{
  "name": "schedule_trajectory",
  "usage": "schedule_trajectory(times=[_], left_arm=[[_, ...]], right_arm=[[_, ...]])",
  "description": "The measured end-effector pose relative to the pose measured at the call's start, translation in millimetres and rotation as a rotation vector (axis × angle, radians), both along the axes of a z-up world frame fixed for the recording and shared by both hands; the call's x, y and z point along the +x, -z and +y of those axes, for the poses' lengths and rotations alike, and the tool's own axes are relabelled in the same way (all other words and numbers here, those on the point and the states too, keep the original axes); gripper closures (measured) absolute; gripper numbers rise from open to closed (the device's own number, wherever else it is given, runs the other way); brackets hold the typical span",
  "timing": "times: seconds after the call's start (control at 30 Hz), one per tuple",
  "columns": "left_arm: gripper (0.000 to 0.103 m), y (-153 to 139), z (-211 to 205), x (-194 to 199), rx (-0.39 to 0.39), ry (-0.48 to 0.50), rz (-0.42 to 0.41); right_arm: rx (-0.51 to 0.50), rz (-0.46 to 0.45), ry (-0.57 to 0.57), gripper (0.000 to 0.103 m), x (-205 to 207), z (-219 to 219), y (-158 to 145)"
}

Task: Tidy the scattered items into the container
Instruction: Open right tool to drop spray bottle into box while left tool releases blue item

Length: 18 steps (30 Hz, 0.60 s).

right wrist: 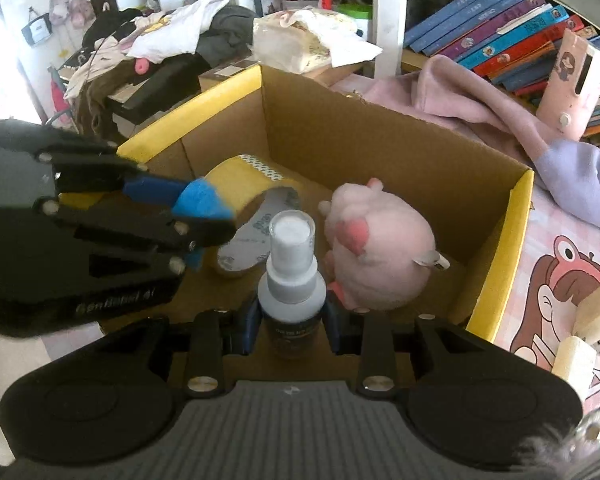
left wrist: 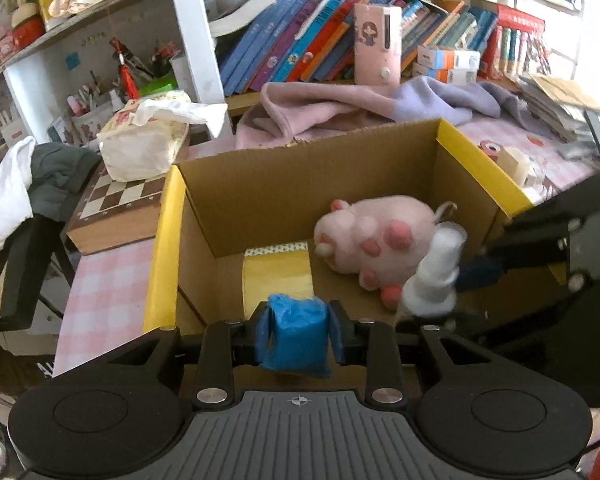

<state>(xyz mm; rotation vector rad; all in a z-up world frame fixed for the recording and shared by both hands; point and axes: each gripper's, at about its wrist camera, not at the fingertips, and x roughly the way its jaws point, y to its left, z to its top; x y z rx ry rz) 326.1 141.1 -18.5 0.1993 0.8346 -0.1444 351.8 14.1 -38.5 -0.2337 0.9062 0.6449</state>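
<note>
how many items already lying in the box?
3: pink plush toy at right, yellow tape roll at left, grey insole leaning on the tape. More may be hidden.

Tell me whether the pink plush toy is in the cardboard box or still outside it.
In. The pink plush toy lies on the floor of the cardboard box, with the box walls rising around it in both views.

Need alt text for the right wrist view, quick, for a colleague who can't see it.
The right gripper holds a white spray bottle over an open cardboard box containing a pink plush toy. The left gripper, at left, carries a blue item.
</note>
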Motion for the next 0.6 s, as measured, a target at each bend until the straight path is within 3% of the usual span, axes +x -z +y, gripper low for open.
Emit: schedule_trajectory(times=[0.2, 0.43, 0.6], left_arm=[[0.044, -19, 5, -19, 0.029, -0.033, -0.080], [0.041, -40, 7, -55, -0.015, -0.043, -0.162], [0.032, -56, 3, -92, -0.017, -0.056, -0.256]], right_arm=[[0.019, -0.075, 0.025, 0.064, -12, -5, -16], [0.071, -0.175, 0.043, 0.061, -47, -16, -43], [0.089, -0.255, 0.076, 0.061, -79, -28, -61]])
